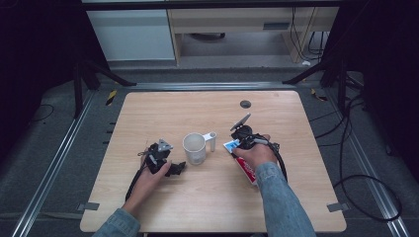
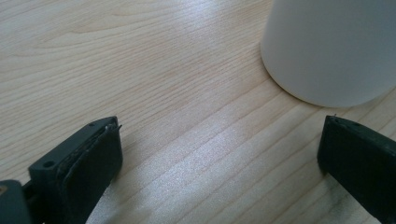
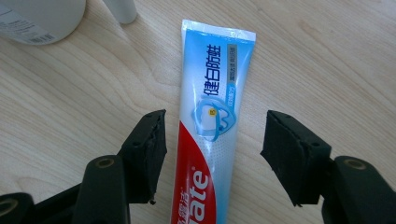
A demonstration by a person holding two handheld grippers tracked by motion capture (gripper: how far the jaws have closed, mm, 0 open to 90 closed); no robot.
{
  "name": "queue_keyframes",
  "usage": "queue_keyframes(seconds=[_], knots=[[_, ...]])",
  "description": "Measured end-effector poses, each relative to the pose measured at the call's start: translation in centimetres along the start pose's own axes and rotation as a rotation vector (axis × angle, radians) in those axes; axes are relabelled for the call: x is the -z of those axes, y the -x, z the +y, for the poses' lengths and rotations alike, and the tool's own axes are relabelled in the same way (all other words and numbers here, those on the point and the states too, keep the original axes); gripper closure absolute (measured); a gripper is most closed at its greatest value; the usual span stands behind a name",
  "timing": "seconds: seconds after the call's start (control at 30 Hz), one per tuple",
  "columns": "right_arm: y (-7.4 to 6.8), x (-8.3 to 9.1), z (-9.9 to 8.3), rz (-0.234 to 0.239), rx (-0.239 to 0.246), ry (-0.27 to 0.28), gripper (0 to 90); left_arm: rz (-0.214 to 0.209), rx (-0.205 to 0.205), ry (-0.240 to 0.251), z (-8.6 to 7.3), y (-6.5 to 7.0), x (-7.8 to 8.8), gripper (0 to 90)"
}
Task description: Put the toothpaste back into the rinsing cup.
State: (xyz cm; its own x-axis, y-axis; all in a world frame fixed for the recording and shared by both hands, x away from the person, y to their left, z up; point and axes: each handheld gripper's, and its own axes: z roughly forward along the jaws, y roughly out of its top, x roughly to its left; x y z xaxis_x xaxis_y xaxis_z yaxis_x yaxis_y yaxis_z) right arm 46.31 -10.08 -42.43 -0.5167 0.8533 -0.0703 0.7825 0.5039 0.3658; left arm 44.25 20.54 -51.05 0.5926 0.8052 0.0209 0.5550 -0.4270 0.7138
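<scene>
Soft plastic, the toothpaste tube (image 3: 210,135) lay flat on the table (image 1: 207,197) right of the cup (image 1: 194,148), between your right gripper's (image 3: 212,154) unclenched jaws, light and squashy, best pinched across its flat middle.

Both forearms wear blue denim sleeves, cuffs ending at the wrists. The left tongs (image 1: 174,169) are black with a grey three-cornered plate on top and a dark cable trailing back along the arm. The right tongs (image 1: 231,144) are black too, with a tilted grey plate and a thick black cable looping behind the hand. Up close, each jaw is matt black – blocky, with a rough-edged pad and round brass-coloured screw holes on the arms.
</scene>
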Motion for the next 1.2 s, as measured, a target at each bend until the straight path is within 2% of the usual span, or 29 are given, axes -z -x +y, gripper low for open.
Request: queue_keyframes(seconds=[0.23, 0.63, 1.2], knots=[[0.3, -1.1, 0.4, 0.003, 0.005, -0.029, 39.6, -0.001, -0.001, 0.0, 0.0, 0.0, 0.0, 0.0], [0.7, -3.5, 1.2, 0.015, -0.027, -0.101, 39.1, -0.003, -0.001, -0.001, 0.0, 0.0, 0.0, 0.0], [0.3, -5.2, 1.6, 0.023, -0.021, -0.141, 41.2, -0.005, 0.0, 0.0, 0.1, -0.1, -0.1, 0.0]])
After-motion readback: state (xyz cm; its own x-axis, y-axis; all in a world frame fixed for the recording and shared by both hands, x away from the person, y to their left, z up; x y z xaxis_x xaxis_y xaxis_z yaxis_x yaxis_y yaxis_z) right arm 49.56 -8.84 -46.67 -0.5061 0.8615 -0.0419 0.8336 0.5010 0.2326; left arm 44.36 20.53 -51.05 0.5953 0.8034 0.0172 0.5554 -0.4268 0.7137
